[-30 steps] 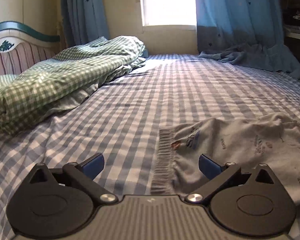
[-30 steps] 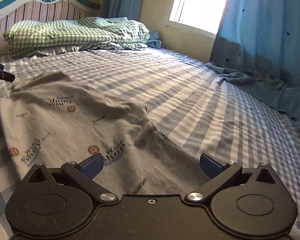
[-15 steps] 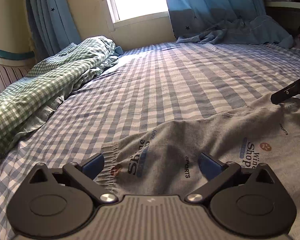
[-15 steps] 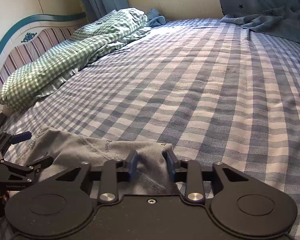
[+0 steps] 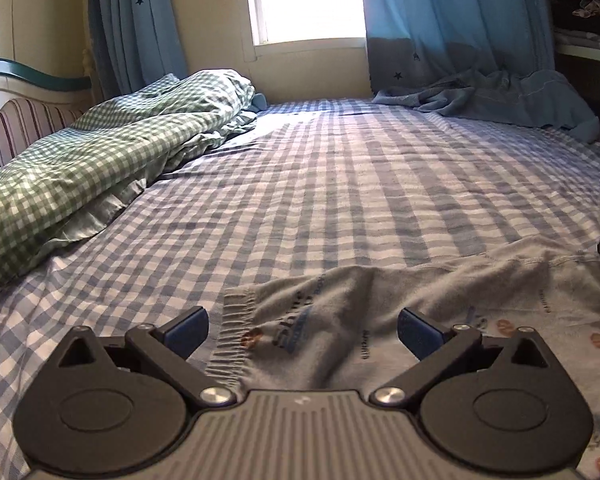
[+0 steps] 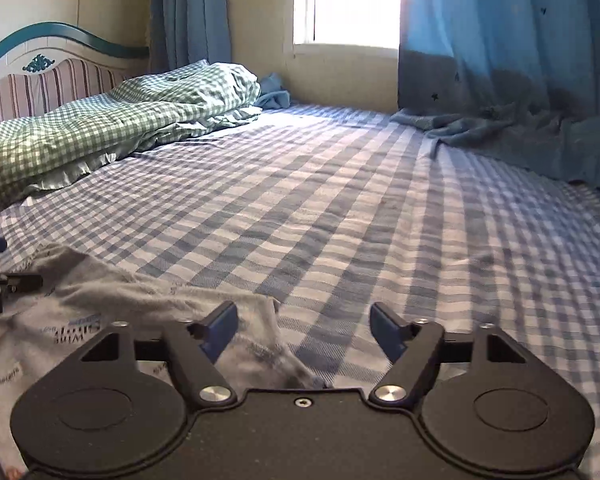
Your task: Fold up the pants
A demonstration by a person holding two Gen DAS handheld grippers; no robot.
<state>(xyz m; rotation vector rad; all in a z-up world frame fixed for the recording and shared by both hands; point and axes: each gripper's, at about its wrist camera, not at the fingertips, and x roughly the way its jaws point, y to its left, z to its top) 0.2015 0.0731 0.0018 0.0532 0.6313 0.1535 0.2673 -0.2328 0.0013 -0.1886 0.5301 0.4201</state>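
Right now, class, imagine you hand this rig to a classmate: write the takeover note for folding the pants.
Left gripper: open, hovering over the pants' elastic waistband, gripping nothing.
Right gripper: jaws just opened; cloth lies between them, unpinched.
Pants: grey printed pair, spread rumpled on the checked bedsheet.
Done: no finished fold visible.
Left: regrip, fold, smooth.

Black hand-held gripper (image 5: pixel 302 330), blue pads (image 5: pixel 188 330)

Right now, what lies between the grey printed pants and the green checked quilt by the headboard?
Only bare blue checked bedsheet lies between the grey printed pants and the green checked quilt; both wrist views show it.
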